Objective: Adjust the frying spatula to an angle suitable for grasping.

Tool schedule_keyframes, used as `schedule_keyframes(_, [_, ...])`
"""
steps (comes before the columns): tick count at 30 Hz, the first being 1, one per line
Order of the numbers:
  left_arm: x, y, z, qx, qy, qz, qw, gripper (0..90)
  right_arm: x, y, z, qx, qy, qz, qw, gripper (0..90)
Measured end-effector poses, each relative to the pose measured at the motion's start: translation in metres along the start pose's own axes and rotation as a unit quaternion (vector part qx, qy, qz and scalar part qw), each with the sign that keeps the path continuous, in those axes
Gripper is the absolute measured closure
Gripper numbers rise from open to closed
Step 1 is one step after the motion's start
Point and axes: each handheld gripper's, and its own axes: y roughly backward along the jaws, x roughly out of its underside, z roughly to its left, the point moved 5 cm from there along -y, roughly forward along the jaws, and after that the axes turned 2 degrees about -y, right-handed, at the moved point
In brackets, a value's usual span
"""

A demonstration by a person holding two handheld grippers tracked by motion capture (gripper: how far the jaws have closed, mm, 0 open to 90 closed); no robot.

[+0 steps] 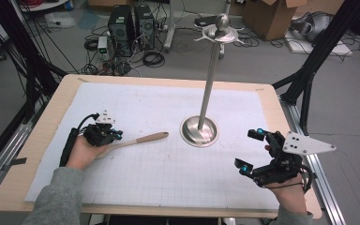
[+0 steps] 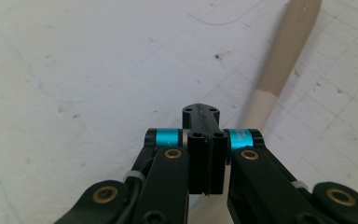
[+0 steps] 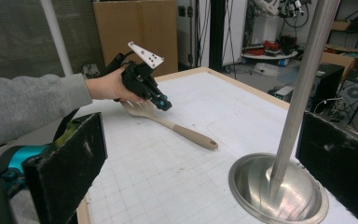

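on the desk (image 1: 37, 154): beige wooden slotted spatula (image 1: 143, 139), lying flat
left claw (image 1: 115, 135): jaws together, empty, above spatula head
right claw (image 1: 252, 151): apart, idle
tip: open left jaws before lowering

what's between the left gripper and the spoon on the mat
Nothing visible. The left gripper, jaws shut, hangs right over the wider end of the beige spoon, with bare white mat around them. The metal stand is off past the handle's tip.

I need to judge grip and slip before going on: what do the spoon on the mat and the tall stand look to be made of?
The spoon looks like matte beige silicone or plastic, possibly light wood: dull surface, no glare, handle slightly darker than the head. The stand looks like polished metal, likely steel: its dished base mirrors the pole and the pole carries bright streaks. The mat is matte white with a printed grid.
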Motion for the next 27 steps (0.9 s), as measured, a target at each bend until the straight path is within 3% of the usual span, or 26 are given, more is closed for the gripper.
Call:
schedule_keyframes(5, [0.004,-0.008,-0.001,-0.001,-0.001,0.03,0.9996,89.7,-0.001,0.0,0.001,0.0,-0.001,0.0,1.0,0.7])
schedule_keyframes(17, [0.006,-0.013,-0.002,0.017,0.005,0.036,0.9992,89.7,-0.001,0.001,0.0,0.0,0.003,-0.003,1.0,0.7])
schedule_keyframes(27, [0.009,-0.012,-0.002,0.027,0.023,0.045,0.9984,89.8,0.0,0.001,0.0,0.0,0.004,-0.003,1.0,0.7])
